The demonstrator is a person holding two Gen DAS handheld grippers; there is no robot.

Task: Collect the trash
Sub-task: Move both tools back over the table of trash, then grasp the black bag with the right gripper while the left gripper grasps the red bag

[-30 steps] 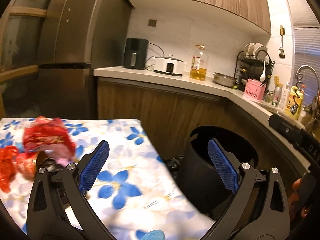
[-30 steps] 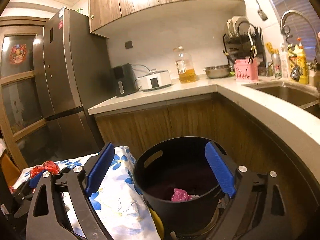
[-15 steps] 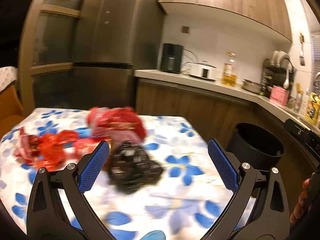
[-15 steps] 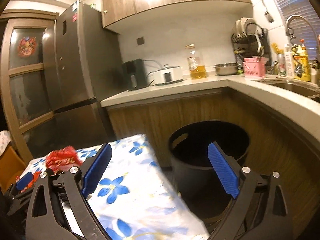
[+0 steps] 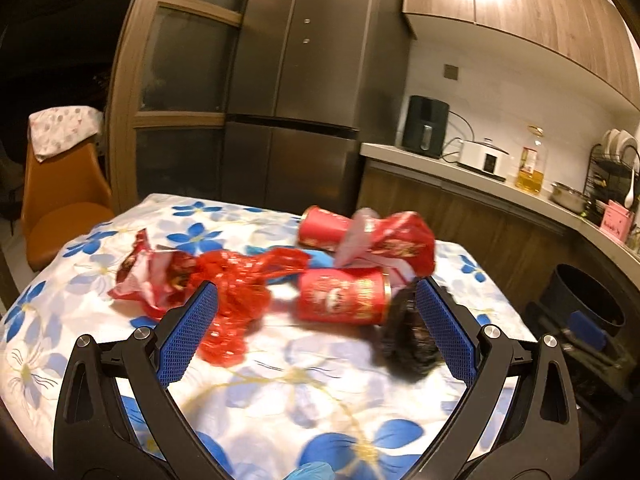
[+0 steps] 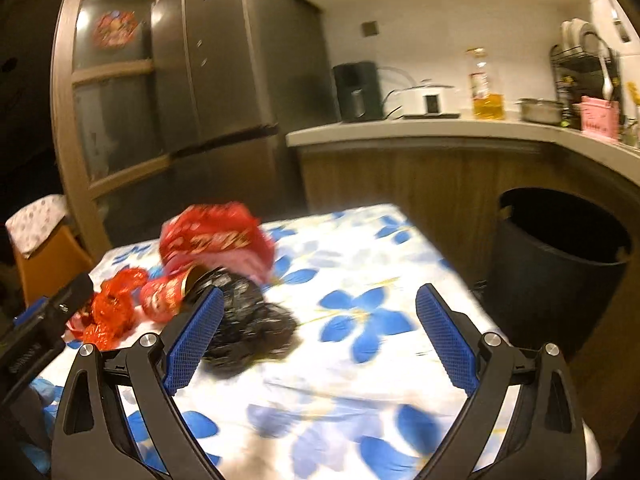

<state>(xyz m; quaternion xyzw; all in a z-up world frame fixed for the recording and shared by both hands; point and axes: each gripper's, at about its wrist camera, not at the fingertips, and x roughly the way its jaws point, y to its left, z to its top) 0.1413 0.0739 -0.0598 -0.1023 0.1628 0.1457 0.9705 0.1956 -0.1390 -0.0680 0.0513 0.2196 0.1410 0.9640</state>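
Up front in the left wrist view, the left gripper (image 5: 316, 328) hangs spread wide and empty over the flowered surface (image 5: 304, 404), facing a red can (image 5: 342, 296), a red plastic bag (image 5: 236, 296) and a black crumpled bag (image 5: 408, 332). From the right wrist, the right gripper (image 6: 316, 332) is likewise spread and empty; the black bin (image 6: 560, 264) stands beside the surface.

No legible text: gold print on the red cans (image 5: 343, 297) and red wrapper (image 6: 216, 236) is too blurred to read.
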